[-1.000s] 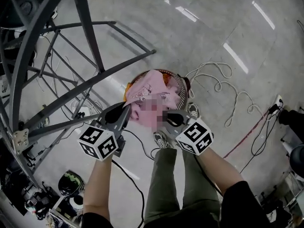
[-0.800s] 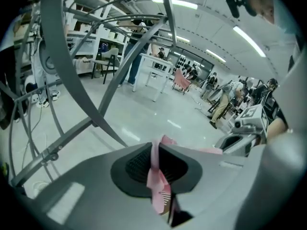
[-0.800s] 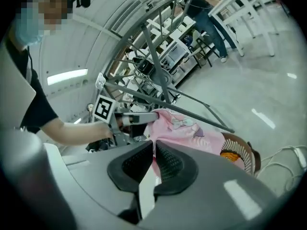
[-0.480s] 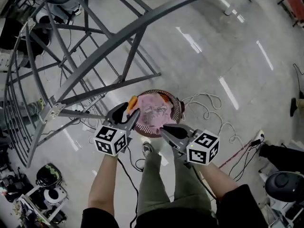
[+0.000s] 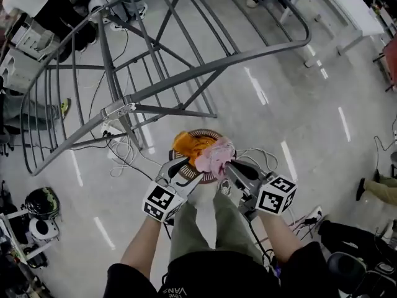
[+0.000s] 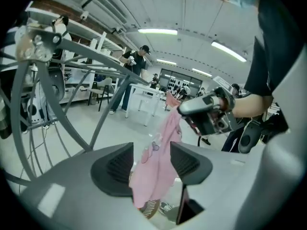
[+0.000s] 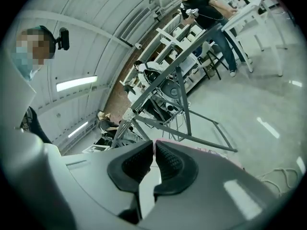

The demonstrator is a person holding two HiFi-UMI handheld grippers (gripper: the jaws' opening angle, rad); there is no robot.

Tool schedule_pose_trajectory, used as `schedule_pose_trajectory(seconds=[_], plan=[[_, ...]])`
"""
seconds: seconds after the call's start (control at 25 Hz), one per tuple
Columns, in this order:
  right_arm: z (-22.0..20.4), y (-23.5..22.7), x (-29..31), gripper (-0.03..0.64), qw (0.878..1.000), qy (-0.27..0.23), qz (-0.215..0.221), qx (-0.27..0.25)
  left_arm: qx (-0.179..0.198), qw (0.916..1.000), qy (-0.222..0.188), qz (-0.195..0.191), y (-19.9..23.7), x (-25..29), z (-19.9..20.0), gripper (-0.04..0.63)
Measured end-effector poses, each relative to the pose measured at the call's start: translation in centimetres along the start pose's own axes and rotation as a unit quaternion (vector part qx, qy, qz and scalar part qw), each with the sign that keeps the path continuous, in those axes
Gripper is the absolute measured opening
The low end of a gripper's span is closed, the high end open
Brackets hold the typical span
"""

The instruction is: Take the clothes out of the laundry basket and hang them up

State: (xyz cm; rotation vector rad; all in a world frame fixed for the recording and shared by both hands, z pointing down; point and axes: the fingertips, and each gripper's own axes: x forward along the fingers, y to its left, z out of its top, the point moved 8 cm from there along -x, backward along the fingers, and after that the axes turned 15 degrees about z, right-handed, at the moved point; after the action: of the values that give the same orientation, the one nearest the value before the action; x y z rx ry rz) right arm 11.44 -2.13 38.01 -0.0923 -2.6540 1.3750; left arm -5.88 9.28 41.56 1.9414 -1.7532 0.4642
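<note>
A pink garment (image 5: 218, 155) hangs from my right gripper (image 5: 228, 165), which is shut on its top edge above the round laundry basket (image 5: 205, 133). An orange garment (image 5: 188, 145) lies in the basket. My left gripper (image 5: 180, 172) is beside the pink cloth; its jaws have just been opening. In the left gripper view the pink garment (image 6: 158, 169) dangles between the wide jaws of the left gripper (image 6: 152, 157) without the pads pressing it, below the right gripper (image 6: 207, 113). In the right gripper view the right gripper (image 7: 154, 152) has its pads together, with pink cloth (image 7: 229, 159) beyond.
A grey metal drying rack (image 5: 186, 82) stands beyond the basket, its bars arching to the left. Cables and a white rope (image 5: 263, 157) lie on the floor. Helmets (image 5: 41, 202) sit at the left, a white table (image 5: 347, 8) at the top right. People stand in the background.
Both grippers rose. The pink garment came up out of the basket in the right gripper, uncovering the orange one. The left gripper's jaws opened and let go of the pink cloth.
</note>
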Motion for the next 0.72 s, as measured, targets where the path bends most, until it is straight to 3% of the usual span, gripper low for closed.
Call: schedule_pose_trajectory(seconds=[0.16, 0.32, 0.72], plan=[[2.1, 2.3, -0.5, 0.021, 1.0, 0.004, -0.003, -0.024, 0.004, 0.9996, -0.026, -0.009, -4.5, -0.4, 2.2, 0.218], [3.1, 4.6, -0.5, 0.021, 0.999, -0.008, 0.001, -0.034, 0.017, 0.9995, -0.027, -0.001, -7.3, -1.2, 3.7, 0.218], [5.1, 7.7, -0.3, 0.021, 0.997, 0.007, 0.037, -0.066, -0.015, 0.9953, 0.0, 0.095, -7.0, -1.7, 4.1, 0.205]])
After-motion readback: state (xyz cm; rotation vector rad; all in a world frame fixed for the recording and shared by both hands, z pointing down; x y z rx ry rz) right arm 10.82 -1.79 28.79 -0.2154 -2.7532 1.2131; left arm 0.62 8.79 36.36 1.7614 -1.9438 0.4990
